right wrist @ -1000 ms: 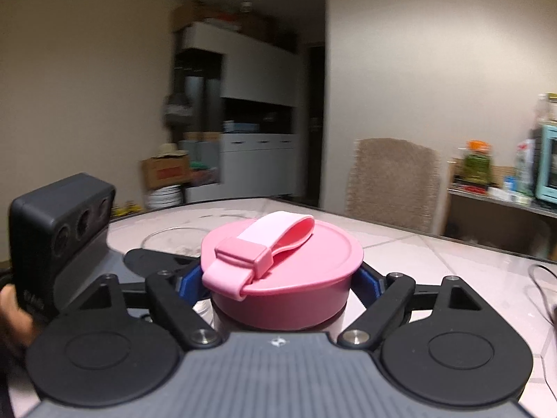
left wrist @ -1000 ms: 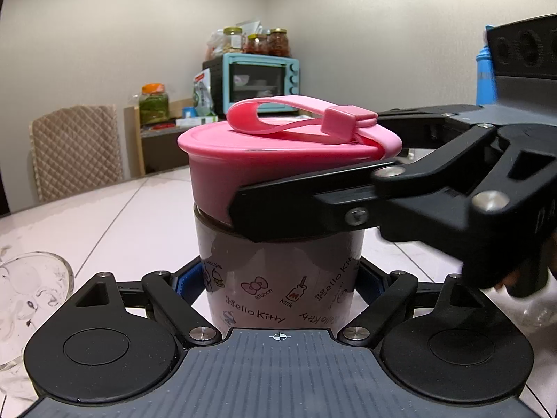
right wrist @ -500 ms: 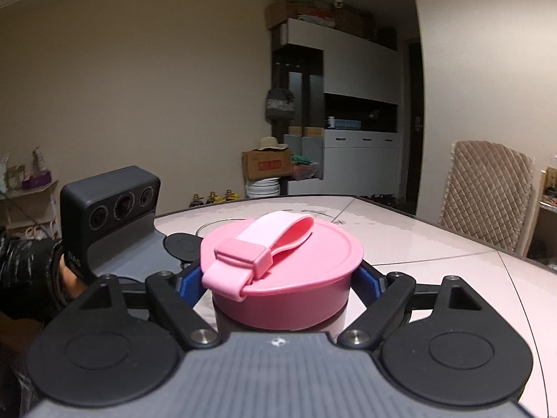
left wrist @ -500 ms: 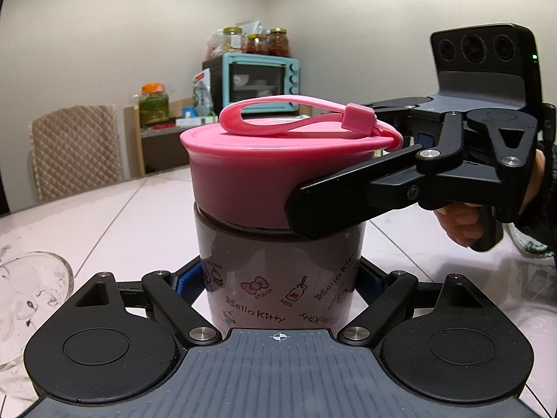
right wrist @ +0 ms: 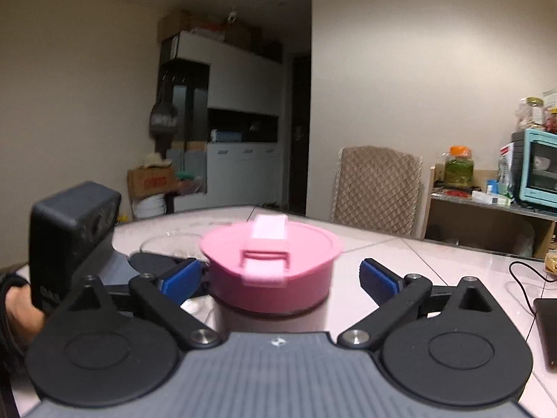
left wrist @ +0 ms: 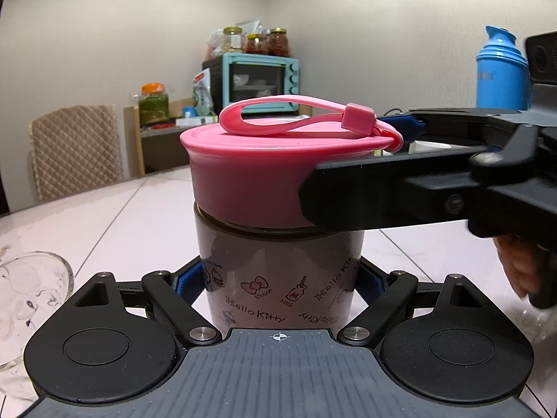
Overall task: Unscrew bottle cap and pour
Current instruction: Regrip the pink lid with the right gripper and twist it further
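A grey Hello Kitty bottle point(left wrist: 278, 261) stands on the white table, with my left gripper point(left wrist: 280, 278) shut on its body. Its wide pink cap point(left wrist: 250, 181) with a loop strap point(left wrist: 296, 118) sits on top. My right gripper point(right wrist: 278, 273) straddles the pink cap point(right wrist: 271, 264) and its jaws are opening. The left blue pad point(right wrist: 181, 275) lies close to the cap's edge. The right pad point(right wrist: 379, 278) stands clear of it with a gap. In the left wrist view the right gripper's black finger point(left wrist: 383, 195) crosses the cap's right side.
A glass bowl point(left wrist: 28, 285) sits on the table left of the bottle. A blue flask point(left wrist: 501, 69) stands far right. A quilted chair point(left wrist: 75, 149) and a shelf with a teal oven point(left wrist: 261, 80) are behind. A cable and dark device point(right wrist: 546, 331) lie right.
The right gripper swung back around the cap, then let go; its pads now stand apart from the cap. The left gripper and bottle stayed still.
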`<state>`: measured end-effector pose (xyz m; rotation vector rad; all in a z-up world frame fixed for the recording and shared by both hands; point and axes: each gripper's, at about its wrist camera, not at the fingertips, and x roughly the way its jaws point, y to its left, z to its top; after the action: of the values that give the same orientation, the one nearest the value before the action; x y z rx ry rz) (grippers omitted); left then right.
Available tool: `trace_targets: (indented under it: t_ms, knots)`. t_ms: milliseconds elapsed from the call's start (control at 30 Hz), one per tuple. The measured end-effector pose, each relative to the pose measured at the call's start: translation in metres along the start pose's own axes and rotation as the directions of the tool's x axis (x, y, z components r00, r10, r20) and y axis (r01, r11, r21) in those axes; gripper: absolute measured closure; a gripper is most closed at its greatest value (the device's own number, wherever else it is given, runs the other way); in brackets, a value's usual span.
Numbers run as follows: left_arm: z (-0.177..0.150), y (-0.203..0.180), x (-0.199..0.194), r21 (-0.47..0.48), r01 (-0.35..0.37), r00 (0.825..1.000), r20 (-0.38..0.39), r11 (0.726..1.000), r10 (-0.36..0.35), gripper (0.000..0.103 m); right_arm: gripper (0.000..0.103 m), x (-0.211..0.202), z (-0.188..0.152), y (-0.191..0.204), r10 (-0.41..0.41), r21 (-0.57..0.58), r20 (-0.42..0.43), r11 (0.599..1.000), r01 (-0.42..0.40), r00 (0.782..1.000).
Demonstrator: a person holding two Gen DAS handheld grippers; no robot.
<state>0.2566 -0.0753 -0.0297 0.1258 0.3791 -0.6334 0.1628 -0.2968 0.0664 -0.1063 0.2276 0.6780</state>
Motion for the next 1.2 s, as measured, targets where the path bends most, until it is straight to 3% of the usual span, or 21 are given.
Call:
trace_targets:
  t_ms: [267,500,700,800,1033,1133,1200]
  knots:
    - [0.000,0.000,0.000,0.000,0.000,1.000,0.000,1.000,0.000,0.013,0.004,0.018,-0.003,0.010,-0.093,0.046,-0.002,0.995,0.093,0.996]
    - [0.000,0.000,0.000,0.000,0.000,1.000,0.000,1.000,0.000,0.013,0.005,0.025,-0.009,0.011,-0.122,0.053,-0.003,0.991,0.122,0.993]
    - [0.000,0.000,0.000,-0.001,0.000,1.000,0.000,1.000,0.000,0.013,0.017,0.028,-0.012,0.015,-0.123,0.026,-0.015,0.992,0.123,0.992]
    - [0.000,0.000,-0.001,-0.001,0.000,1.000,0.000,1.000,0.000,0.013,0.018,0.026,-0.013,0.014,-0.108,0.013,-0.012,0.994,0.108,0.994]
    - [-0.001,0.001,-0.002,-0.001,0.001,1.000,0.000,1.000,-0.001,0.013,0.018,0.023,-0.011,-0.013,0.074,-0.032,-0.031,0.997,-0.075,0.997]
    - [-0.001,0.001,-0.003,-0.001,0.000,1.000,0.000,1.000,0.000,0.013,0.018,0.025,-0.009,-0.040,0.238,-0.053,-0.041,0.969,-0.240,0.970]
    - [-0.002,0.001,-0.003,-0.001,0.000,1.000,0.000,1.000,0.000,0.013,0.018,0.029,-0.008,-0.058,0.344,-0.058,-0.046,0.936,-0.346,0.938]
